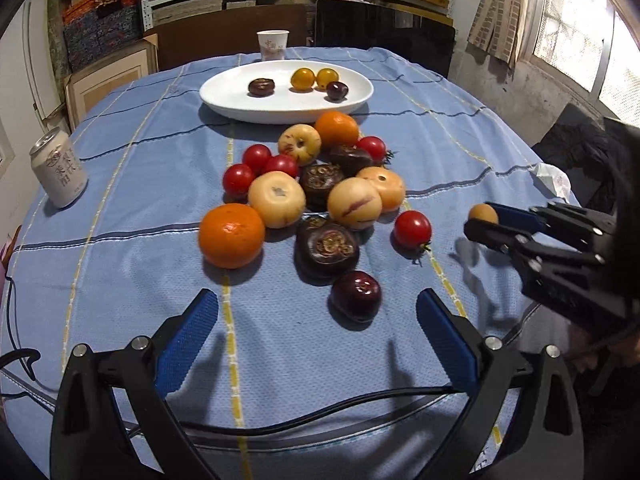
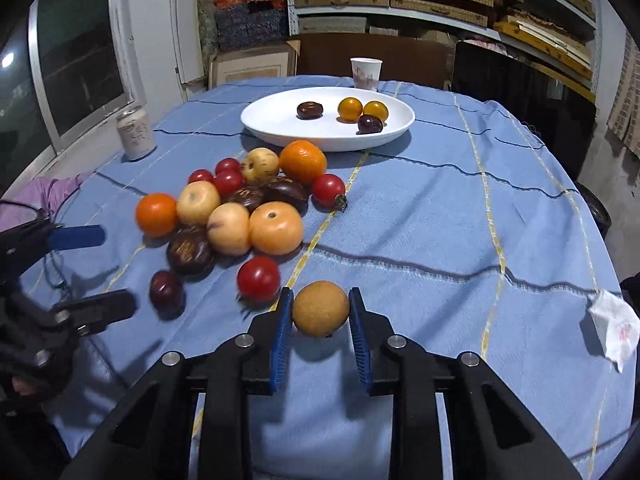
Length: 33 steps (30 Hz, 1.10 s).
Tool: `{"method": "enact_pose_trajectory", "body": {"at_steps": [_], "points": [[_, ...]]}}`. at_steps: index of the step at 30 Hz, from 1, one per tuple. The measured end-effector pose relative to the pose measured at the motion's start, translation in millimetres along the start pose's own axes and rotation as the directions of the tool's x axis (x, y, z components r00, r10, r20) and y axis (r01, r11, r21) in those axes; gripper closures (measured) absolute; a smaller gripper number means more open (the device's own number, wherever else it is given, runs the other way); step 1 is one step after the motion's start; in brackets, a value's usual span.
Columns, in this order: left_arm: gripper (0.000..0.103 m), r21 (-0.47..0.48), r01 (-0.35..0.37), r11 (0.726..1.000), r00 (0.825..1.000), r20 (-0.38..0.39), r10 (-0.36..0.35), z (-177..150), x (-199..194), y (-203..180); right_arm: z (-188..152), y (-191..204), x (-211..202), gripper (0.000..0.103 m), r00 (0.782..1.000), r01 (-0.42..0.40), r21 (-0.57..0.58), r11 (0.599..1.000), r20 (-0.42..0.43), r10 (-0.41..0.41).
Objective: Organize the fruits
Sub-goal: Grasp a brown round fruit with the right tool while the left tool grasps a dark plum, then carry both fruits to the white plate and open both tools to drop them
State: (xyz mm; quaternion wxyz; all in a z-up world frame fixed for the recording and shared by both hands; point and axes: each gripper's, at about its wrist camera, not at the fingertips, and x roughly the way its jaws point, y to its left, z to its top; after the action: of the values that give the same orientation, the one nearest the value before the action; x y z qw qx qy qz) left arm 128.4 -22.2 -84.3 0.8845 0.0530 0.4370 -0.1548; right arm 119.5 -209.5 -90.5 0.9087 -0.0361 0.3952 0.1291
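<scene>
Right hand-held gripper (image 2: pixel 320 312) clamps 1 small tan fruit (image 2: pixel 320 309) across its middle: light, firm, smooth, likely slippery. Left hand-held gripper (image 1: pixel 318 320) gapes empty.

Woven matt cloth (image 2: pixel 440 208) covers the surface. Glossy white plate (image 2: pixel 272 128) at twelve o'clock, shiny metal can (image 1: pixel 60 168) at nine, smooth glossy tomatoes (image 1: pixel 413 229), crumpled paper (image 2: pixel 612 328) at three.

Black plastic grippers (image 1: pixel 318 312) with ribbed blue jaws, silver pivot screws, one trailing black cable (image 1: pixel 320 404).
</scene>
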Motion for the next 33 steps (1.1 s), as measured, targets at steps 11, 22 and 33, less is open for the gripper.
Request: {"method": "enact_pose_trajectory", "body": {"at_steps": [11, 22, 33], "points": [[0.050, -0.008, -0.019, 1.000, 0.998, -0.058, 0.019, -2, 33, -13, -30, -3, -10, 0.075, 0.997, -0.067, 0.004, 0.998, 0.035, 0.066], [0.073, -0.006, 0.015, 1.000, 1.000, -0.018, -0.015, -7, 18, -18, -32, -6, -10, 0.075, 0.994, -0.102, 0.016, 0.995, 0.038, 0.101], [0.073, -0.024, -0.019, 1.000, 1.000, 0.023, 0.019, -11, 0, -10, -33, -5, -11, 0.075, 0.996, -0.074, 0.011, 0.997, 0.045, 0.073]]}}
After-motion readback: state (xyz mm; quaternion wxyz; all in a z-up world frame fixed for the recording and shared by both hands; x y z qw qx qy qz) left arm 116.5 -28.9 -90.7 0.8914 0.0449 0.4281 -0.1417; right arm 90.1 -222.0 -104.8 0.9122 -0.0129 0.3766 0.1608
